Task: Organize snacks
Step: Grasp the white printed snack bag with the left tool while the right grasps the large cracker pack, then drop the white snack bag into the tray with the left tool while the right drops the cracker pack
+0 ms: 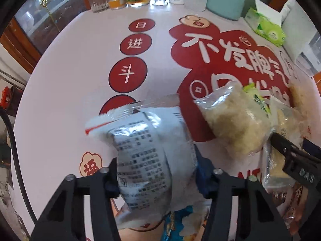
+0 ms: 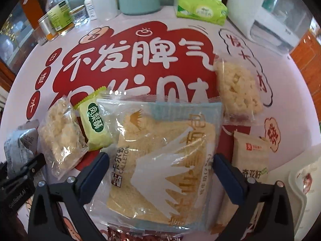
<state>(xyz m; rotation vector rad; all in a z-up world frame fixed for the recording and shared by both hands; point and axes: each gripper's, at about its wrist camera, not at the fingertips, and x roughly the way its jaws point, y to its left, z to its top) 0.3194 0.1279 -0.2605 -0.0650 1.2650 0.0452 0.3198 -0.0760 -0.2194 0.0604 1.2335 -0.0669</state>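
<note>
The left gripper (image 1: 156, 172), pointing steeply down, pinches a white printed snack packet (image 1: 148, 150). The right gripper (image 2: 161, 163), tilted down likewise, stands spread on either side of one large bread pack (image 2: 160, 152) lying flat on the worktop (image 2: 284, 104), its pads not pressing it. Around that pack lie two clear bags of puffed rice (image 2: 60, 138) (image 2: 238, 92), one small green cake packet (image 2: 96, 128) and one beige packet (image 2: 250, 156). At the far edge sits one green tissue pack (image 2: 200, 10).
</note>
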